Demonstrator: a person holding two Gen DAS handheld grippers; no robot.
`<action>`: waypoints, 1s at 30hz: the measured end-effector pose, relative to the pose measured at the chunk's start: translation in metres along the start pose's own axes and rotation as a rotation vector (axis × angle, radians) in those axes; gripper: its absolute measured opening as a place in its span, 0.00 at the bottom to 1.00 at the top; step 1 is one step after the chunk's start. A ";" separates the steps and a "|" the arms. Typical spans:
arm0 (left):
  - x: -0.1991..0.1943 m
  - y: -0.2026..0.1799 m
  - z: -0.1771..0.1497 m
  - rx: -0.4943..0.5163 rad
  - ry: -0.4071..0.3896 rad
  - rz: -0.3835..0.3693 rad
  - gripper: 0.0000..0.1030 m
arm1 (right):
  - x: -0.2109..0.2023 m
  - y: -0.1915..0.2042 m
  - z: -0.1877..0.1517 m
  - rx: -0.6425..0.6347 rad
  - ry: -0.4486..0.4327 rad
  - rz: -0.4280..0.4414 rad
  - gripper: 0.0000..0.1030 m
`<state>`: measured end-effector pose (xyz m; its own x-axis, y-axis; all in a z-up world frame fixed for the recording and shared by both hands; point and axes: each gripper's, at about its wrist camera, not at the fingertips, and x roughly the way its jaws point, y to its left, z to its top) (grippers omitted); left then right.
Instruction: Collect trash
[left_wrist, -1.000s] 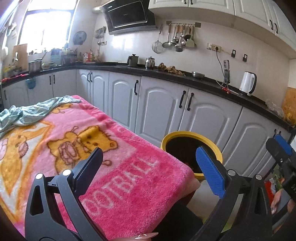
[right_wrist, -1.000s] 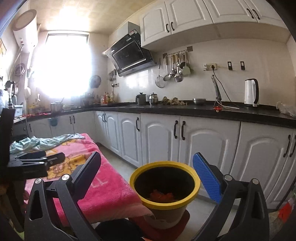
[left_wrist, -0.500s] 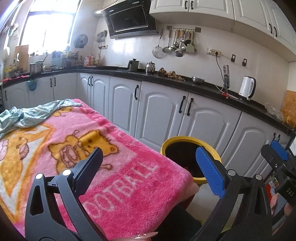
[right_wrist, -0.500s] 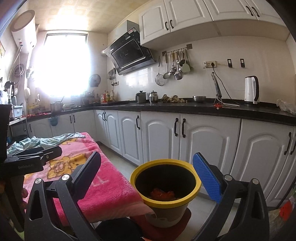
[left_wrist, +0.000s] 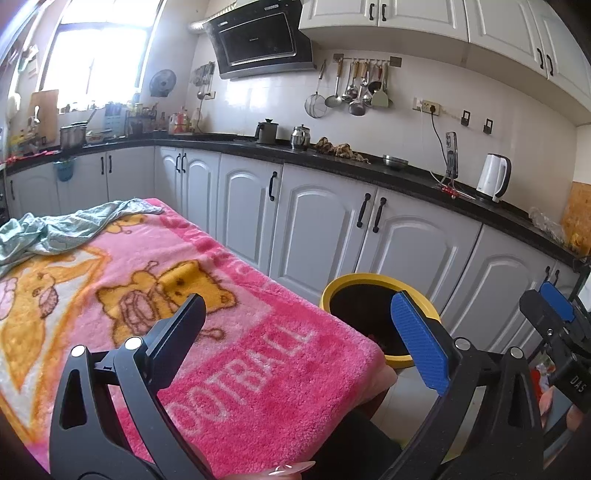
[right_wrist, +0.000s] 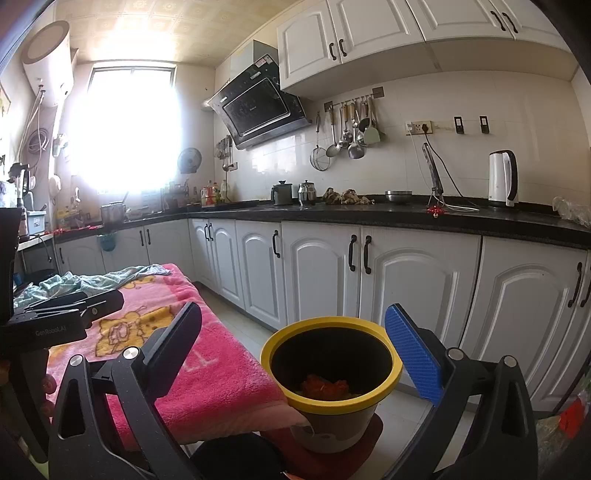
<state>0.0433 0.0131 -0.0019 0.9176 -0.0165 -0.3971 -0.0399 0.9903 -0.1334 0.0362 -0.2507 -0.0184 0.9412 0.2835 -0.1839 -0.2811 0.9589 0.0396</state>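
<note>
Pink fleece, thick and soft, covers the worktop (left_wrist: 258, 369) in front of me, a cartoon-bear blanket (right_wrist: 207, 365) with white lettering near its edge; I see no loose scrap left on the stretch of it that shows, only a crumpled pale green cloth (left_wrist: 55, 230) heaped at the far end, and whether that counts as trash I cannot say. Just off the blanket's corner stands the yellow-rimmed bin (right_wrist: 397, 363), black inside, on a red pad on the floor; it looks like thin plastic, light enough to tip if I knock its rim, so I would come at it from above. Down in it lies the red trash (right_wrist: 325, 386), crumpled, probably paper or film; I judge it weightless and springy, something to pinch at a raised fold rather than squeeze flat, and likely to cling to my blue pads or drift on release. My left gripper (left_wrist: 295, 332) hangs over the blanket's near edge, its fingers spread wide with nothing between them; my right gripper (right_wrist: 291, 341) hovers above and slightly short of the bin's mouth, fingers likewise apart and empty. Any further piece should be nipped lightly without snagging the fleece pile.
</note>
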 end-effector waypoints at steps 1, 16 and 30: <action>0.000 0.000 0.000 0.001 0.001 0.001 0.90 | 0.000 -0.001 0.000 0.000 0.000 0.001 0.94; 0.000 0.001 0.003 -0.005 0.000 0.000 0.90 | 0.001 0.004 0.000 0.003 0.002 0.004 0.94; -0.002 -0.001 0.005 -0.002 -0.006 0.007 0.90 | 0.001 0.006 -0.002 0.003 -0.005 0.002 0.94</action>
<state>0.0434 0.0124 0.0038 0.9197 -0.0084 -0.3926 -0.0475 0.9900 -0.1325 0.0351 -0.2451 -0.0200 0.9416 0.2855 -0.1788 -0.2825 0.9583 0.0429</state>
